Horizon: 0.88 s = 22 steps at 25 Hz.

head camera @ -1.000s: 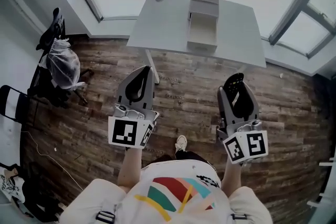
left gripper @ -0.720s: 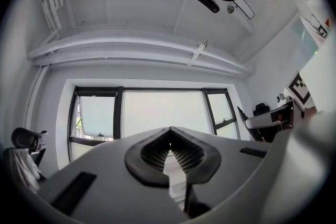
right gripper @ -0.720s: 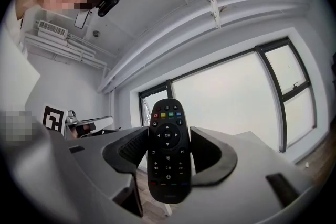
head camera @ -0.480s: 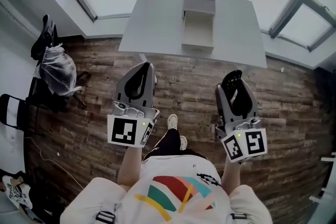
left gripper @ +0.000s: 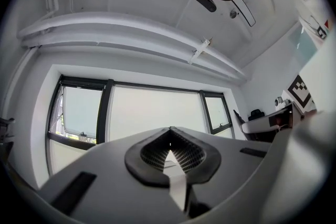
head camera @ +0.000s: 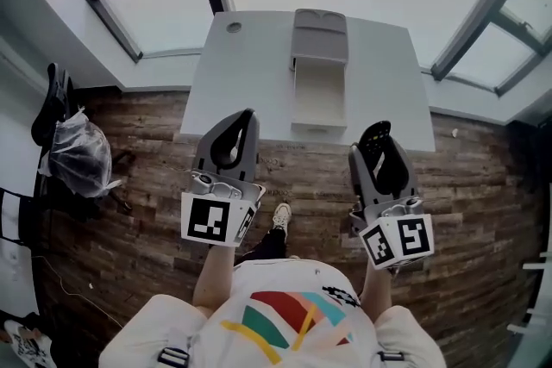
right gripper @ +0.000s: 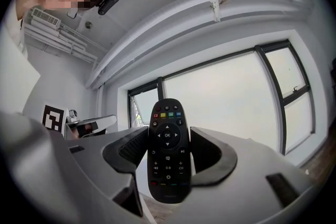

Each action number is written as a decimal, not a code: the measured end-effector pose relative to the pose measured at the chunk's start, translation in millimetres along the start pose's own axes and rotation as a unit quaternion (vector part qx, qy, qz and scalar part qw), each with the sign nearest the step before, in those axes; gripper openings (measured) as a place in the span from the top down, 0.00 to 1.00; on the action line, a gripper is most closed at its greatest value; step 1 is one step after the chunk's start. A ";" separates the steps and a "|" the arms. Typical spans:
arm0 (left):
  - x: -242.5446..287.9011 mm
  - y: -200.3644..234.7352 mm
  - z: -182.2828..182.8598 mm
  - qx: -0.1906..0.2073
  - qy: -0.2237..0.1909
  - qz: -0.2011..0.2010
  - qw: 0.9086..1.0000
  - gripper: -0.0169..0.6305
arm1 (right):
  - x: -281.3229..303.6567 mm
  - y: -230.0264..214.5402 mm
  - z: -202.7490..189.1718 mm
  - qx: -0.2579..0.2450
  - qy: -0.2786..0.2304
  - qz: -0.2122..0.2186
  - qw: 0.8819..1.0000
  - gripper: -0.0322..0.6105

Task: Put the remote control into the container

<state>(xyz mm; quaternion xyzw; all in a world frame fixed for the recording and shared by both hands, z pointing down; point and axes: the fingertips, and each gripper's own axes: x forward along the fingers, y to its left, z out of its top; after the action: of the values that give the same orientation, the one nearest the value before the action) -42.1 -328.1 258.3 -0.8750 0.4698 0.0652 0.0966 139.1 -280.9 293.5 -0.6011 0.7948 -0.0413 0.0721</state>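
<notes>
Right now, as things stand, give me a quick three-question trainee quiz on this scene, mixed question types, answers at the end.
1. True or false: the remote control already lies in the container.
2. Which gripper grips the remote control? A: left gripper. B: right gripper. C: neither.
3. Fill the gap: the container stands on the white ____.
Key: 1 false; 2 B, its jaws clamp it, while the left gripper is shut and empty; 3 table.
</notes>
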 end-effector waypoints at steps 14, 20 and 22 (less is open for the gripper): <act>113.3 72.2 -37.8 -0.010 0.016 -0.025 1.000 0.96 | 125.0 -34.2 -3.0 0.004 0.009 -0.021 1.000 0.56; 146.4 75.5 -69.1 -0.037 0.043 -0.034 0.998 0.96 | 150.3 -51.4 -13.3 0.012 0.034 -0.027 0.999 0.56; 158.1 71.7 -78.2 -0.041 0.050 -0.035 0.997 0.96 | 158.8 -62.9 -16.5 0.016 0.040 -0.026 0.999 0.56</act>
<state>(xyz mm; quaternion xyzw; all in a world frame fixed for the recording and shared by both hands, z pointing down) -13.2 -512.9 294.3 -0.8963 0.4400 0.0370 0.0395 153.7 -451.2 309.0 -0.6183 0.7803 -0.0803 0.0485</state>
